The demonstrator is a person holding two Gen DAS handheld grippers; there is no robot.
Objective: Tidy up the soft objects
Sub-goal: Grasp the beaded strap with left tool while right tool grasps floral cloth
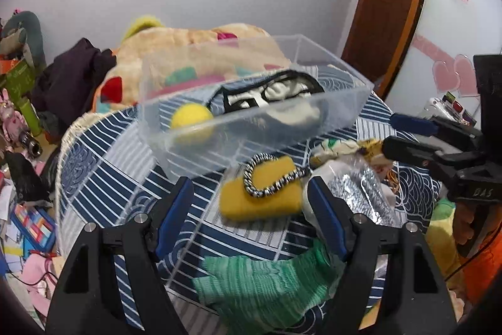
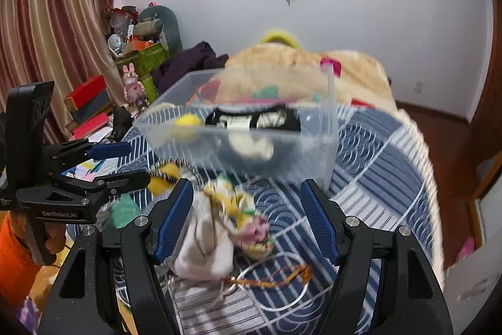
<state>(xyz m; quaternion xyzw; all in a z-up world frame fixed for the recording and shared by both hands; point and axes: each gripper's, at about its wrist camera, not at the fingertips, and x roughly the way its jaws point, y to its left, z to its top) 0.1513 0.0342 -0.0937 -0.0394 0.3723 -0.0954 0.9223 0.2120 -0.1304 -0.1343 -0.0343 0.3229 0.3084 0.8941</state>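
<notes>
- A clear plastic bin (image 1: 251, 115) sits on the bed's blue patterned cover (image 1: 103, 178), holding a yellow ball (image 1: 191, 116) and a black-and-white cloth item (image 1: 276, 96).
- The left gripper (image 1: 248, 209), jaws apart, hovers over a yellow sponge (image 1: 260, 203) draped with a braided cord (image 1: 266, 181), just in front of the bin.
- The right gripper (image 2: 248, 215), jaws apart and empty, frames a white pouch (image 2: 207, 247).

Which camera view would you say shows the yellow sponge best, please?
The left wrist view: the sponge lies whole and fairly sharp between the open left gripper's fingers, a braided cord draped over it. The right wrist view shows only a blurred yellow patch, partly hidden behind the left gripper.
</notes>
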